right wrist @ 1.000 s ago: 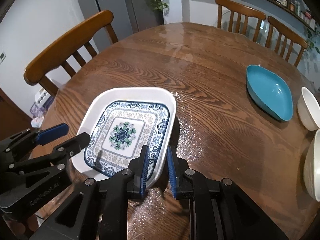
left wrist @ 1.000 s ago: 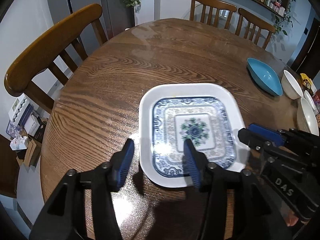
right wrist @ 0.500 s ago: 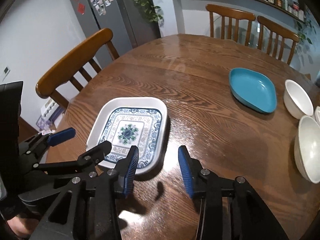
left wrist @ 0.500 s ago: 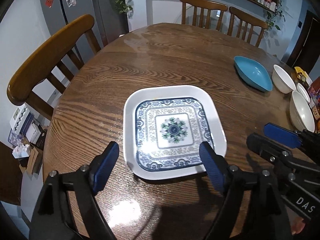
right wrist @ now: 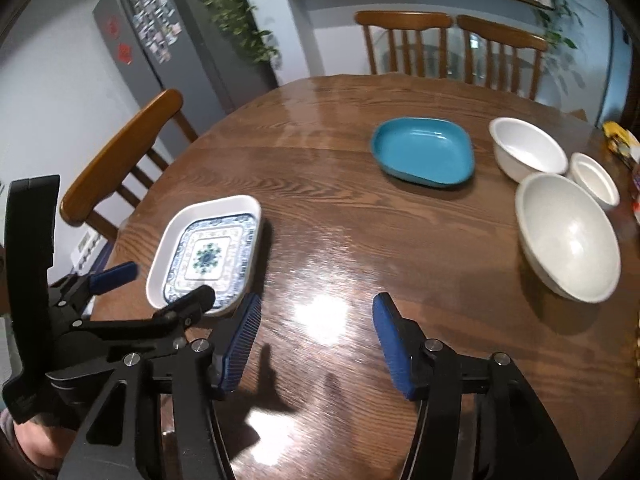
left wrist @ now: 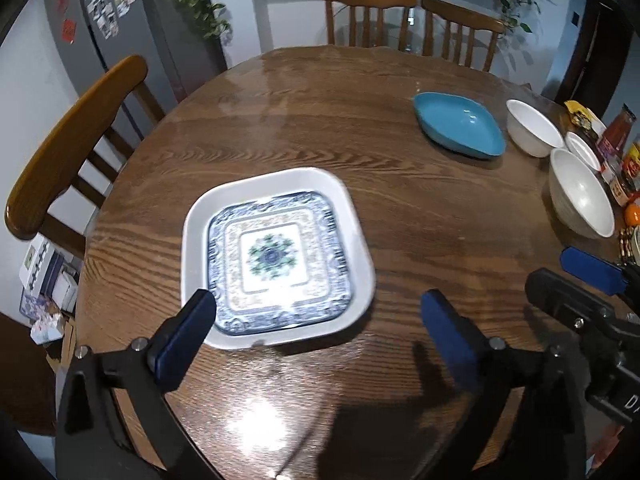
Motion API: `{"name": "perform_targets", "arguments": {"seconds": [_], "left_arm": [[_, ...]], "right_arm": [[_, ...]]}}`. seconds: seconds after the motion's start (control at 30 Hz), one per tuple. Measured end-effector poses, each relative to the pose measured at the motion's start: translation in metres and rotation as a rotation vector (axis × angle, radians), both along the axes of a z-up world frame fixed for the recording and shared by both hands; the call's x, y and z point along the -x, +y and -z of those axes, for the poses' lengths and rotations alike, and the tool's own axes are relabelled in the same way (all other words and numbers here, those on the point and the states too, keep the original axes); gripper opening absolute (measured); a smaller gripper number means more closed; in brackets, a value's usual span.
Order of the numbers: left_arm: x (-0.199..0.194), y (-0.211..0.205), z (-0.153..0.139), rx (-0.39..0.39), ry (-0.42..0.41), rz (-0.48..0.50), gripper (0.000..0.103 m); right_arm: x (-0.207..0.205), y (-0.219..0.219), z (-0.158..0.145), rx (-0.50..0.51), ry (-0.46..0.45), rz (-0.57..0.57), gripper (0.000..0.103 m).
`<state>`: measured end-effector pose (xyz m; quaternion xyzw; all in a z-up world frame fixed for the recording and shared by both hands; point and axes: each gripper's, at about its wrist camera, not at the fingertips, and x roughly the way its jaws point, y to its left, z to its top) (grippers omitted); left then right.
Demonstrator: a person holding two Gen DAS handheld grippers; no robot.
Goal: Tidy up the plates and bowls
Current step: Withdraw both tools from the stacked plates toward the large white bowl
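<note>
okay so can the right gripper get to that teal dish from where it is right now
Probably yes. The right gripper is open and empty, and only bare table lies between it and the teal dish.

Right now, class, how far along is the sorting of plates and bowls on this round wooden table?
Done: the square white plate with blue pattern lies flat on the table. In hand: nothing; the left tool and right tool are both open. Left: the teal plate and three white bowls sit apart, unstacked.
</note>
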<state>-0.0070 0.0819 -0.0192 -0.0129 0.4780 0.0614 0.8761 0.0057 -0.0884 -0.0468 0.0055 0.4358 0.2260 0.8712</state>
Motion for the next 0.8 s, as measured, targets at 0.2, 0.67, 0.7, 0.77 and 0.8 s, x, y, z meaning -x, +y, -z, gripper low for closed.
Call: {"name": "perform_targets", "arguments": {"seconds": [0.2, 0.67, 0.7, 0.77, 0.8], "left_arm": [[-0.003, -0.036, -0.006, -0.018, -0.005, 0.067, 0.102], [-0.001, -0.104, -0.013, -0.062, -0.002, 0.184, 0.102], [0.0, -0.109, -0.015, -0.064, -0.004, 0.192, 0.102], [0.0, -0.115, -0.016, -0.065, -0.006, 0.201, 0.102], [0.0, -0.119, -0.018, -0.067, -0.009, 0.208, 0.102]], "right_arm": [[0.005, -0.036, 0.0, -0.009, 0.002, 0.066, 0.061], [0.017, -0.123, 0.001, -0.047, -0.003, 0.218, 0.061], [0.018, -0.127, 0.001, -0.049, -0.005, 0.225, 0.061], [0.02, -0.138, 0.0, -0.053, -0.007, 0.237, 0.061], [0.02, -0.144, 0.0, -0.054, -0.009, 0.245, 0.061]]}}
